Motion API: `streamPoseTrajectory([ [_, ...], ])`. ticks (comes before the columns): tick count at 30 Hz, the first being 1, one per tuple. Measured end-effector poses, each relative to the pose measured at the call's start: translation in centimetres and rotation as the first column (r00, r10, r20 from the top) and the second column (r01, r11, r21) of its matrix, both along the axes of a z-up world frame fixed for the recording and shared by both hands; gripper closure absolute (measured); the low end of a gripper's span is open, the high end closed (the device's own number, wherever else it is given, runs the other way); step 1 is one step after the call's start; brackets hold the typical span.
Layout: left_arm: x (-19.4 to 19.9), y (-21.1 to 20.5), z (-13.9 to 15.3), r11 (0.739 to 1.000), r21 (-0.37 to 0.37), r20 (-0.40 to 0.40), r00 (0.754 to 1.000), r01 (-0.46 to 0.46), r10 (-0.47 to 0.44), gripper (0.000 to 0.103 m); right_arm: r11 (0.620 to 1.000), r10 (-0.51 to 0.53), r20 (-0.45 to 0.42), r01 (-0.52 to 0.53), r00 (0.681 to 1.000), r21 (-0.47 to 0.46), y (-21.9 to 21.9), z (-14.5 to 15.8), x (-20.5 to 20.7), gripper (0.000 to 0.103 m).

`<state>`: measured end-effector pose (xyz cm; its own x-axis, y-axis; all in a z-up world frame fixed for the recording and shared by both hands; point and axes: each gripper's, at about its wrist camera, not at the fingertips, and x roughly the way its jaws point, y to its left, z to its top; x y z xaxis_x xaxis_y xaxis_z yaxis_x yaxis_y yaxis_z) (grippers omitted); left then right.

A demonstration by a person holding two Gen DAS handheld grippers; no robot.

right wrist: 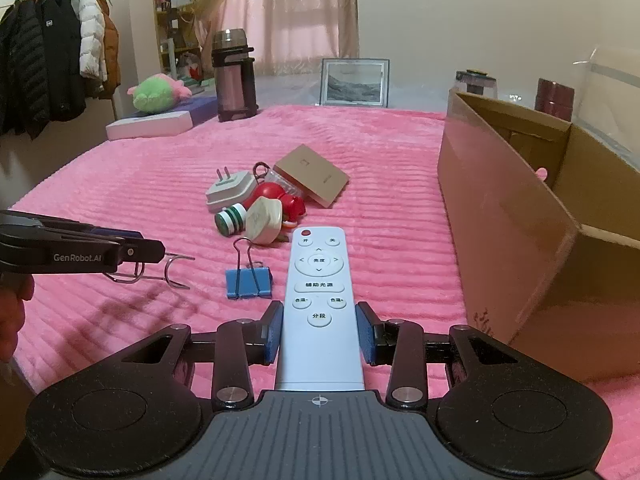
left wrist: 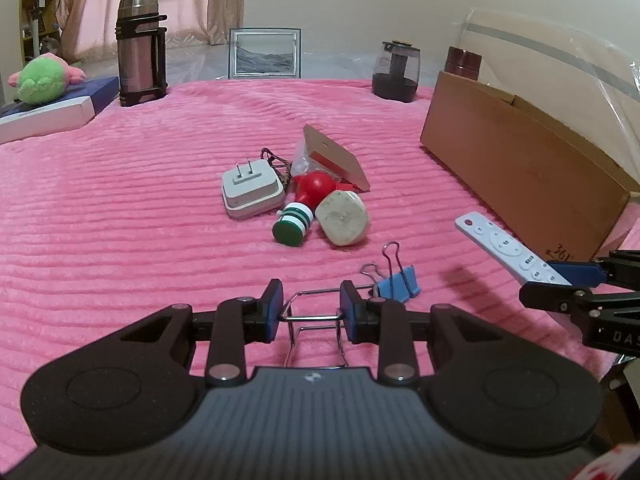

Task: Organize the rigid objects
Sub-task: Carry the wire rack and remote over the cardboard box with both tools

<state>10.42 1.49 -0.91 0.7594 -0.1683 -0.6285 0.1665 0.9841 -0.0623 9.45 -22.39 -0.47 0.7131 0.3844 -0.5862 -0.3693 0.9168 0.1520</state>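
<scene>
My left gripper (left wrist: 311, 312) is shut on a bent metal wire rack (left wrist: 316, 322), held just above the pink blanket; from the right wrist view this gripper (right wrist: 154, 251) enters at the left with the wire rack (right wrist: 176, 272) sticking out. My right gripper (right wrist: 320, 332) is shut on a white remote (right wrist: 319, 280), lifted off the blanket; the left wrist view shows that remote (left wrist: 504, 246) at the right. A blue binder clip (right wrist: 248, 280) lies between the two grippers. Beyond it sits a pile: white plug adapter (left wrist: 252, 192), green-and-white spool (left wrist: 294, 224), beige plug (left wrist: 342, 220), red toy (left wrist: 316, 188), brown card (left wrist: 336, 158).
An open cardboard box (right wrist: 512, 208) stands on the right of the pink blanket (left wrist: 120, 220). At the far edge are a thermos (left wrist: 140, 48), a picture frame (left wrist: 265, 54) and a dark jar (left wrist: 396, 72). A green plush (left wrist: 42, 80) lies on a flat box at far left.
</scene>
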Motion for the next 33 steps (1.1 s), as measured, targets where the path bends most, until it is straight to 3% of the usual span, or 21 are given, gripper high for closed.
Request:
streamPoseTrajectory([
  [10,-0.6,-1.2,2.9,0.998,-0.004,0.012,0.998,0.065,-0.065,0.077,0.999,0.014,0.023,-0.015,1.0,0.042,-1.1,1.8,-0.9,0.068],
  [18,1.0,-4.1,8.6,0.979,-0.012,0.072,0.977,0.204,-0.202,0.077,0.995,0.028,0.109,-0.038,0.994,0.088,-4.2,7.1,-0.1,0.068],
  [26,3.5,-11.1,14.2,0.918,-0.015,0.118,0.912,0.397,-0.392,0.077,0.998,0.012,0.149,-0.02,0.989,0.052,-11.0,11.9,1.7,0.068],
  [33,5.7,-18.5,15.5,0.85,-0.005,0.102,0.846,0.526,-0.523,0.077,0.999,0.002,0.103,0.002,0.995,-0.042,-18.2,12.5,4.1,0.068],
])
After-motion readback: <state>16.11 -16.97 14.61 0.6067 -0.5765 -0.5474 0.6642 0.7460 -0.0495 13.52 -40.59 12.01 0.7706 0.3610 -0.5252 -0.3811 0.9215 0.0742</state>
